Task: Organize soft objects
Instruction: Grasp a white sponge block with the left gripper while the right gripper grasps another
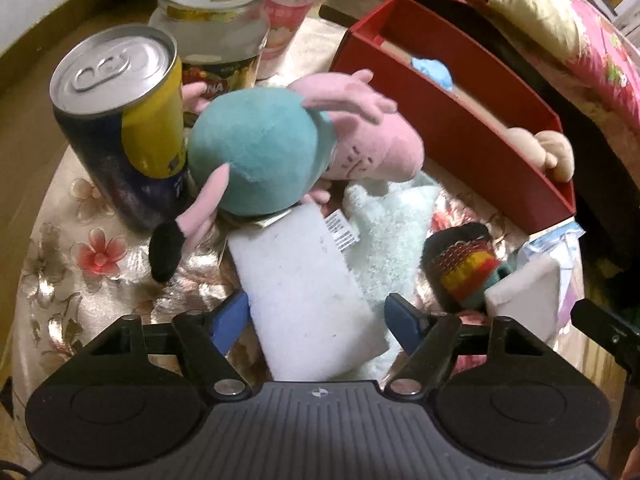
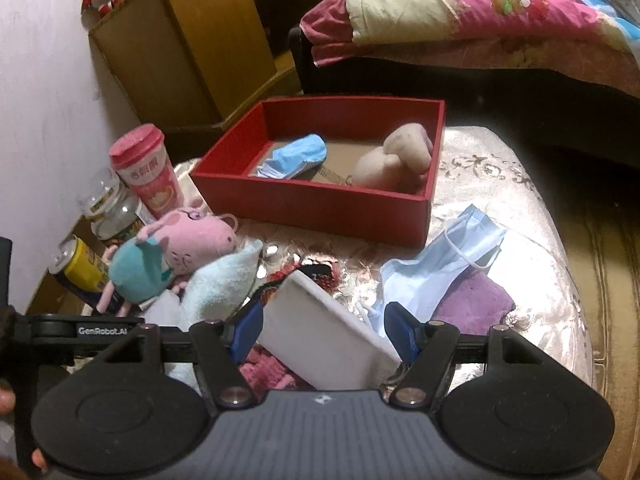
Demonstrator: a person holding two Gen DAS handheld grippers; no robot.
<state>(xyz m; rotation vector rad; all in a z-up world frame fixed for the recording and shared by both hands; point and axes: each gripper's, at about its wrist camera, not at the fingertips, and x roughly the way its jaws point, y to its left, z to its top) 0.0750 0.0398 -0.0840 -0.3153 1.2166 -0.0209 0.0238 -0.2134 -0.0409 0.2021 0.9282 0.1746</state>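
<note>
Each claw straddles a white sponge; neither has clearly closed on one. The left claw (image 1: pixel 318 322) stands wide open, its blue fingers (image 1: pixel 230 320) either side of the left sponge (image 1: pixel 304 280); that sponge lies flat on the desk (image 1: pixel 92 256), its long axis running straight away from the claw toward the pig (image 1: pixel 280 148), so the fingers span its short width. A gap shows on the right side, the left finger is at the sponge's edge; whether it touches, I cannot tell.

The right claw (image 2: pixel 322 330) is likewise spread, with the right sponge (image 2: pixel 324 340) between its fingers (image 2: pixel 248 330); this one is tilted, one edge raised, its long axis slanting up and left from the claw. The fingers sit right at its sides, but a firm grip cannot be confirmed.

The box (image 2: pixel 312 208) lies ahead of the right claw, beyond the mask (image 2: pixel 444 264) and purple cloth (image 2: pixel 476 300); it already holds a rolled mask (image 2: pixel 296 156) and a beige toy (image 2: pixel 396 164). From the left claw the box is forward and to the right, past the towel (image 1: pixel 392 216) and striped sock (image 1: pixel 460 264). The can (image 1: pixel 120 120) stands touching the pig.

Judging by this, the right claw has the clearer path to the box.
</note>
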